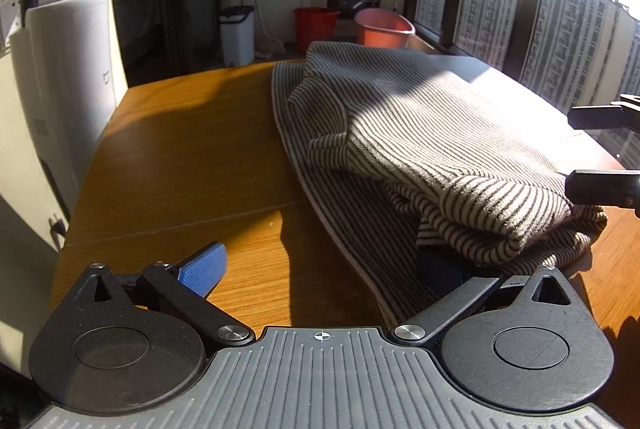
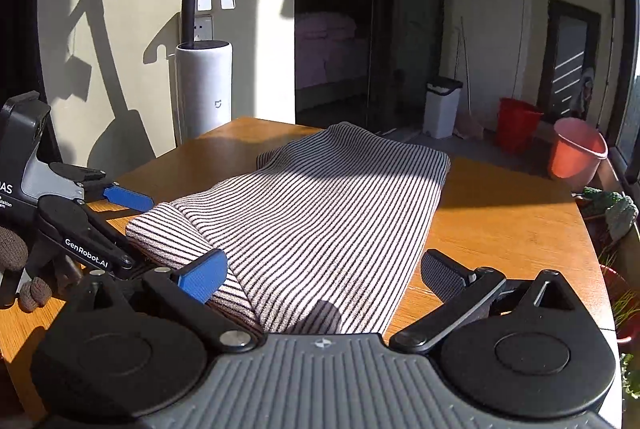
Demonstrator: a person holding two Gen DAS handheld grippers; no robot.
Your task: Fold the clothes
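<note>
Both grippers, left (image 1: 316, 265) and right (image 2: 320, 271), sit spread wide at the near edge of the striped garment (image 2: 316, 205) folded on the wooden table (image 1: 180, 157); beyond it, red bucket (image 2: 518, 121) and pink basin (image 2: 576, 153), contents unseen.

Left gripper (image 2: 120, 229): black arms, blue pads, white "GenRobot.AI" lettering.
Right gripper (image 2: 320, 273): ribbed grey body, silver screws.
Glove (image 2: 16, 261): brown knit.

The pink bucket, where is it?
In the right wrist view the pink bucket sits on the floor at the far right, past the wooden table, right beside the red bucket.
</note>
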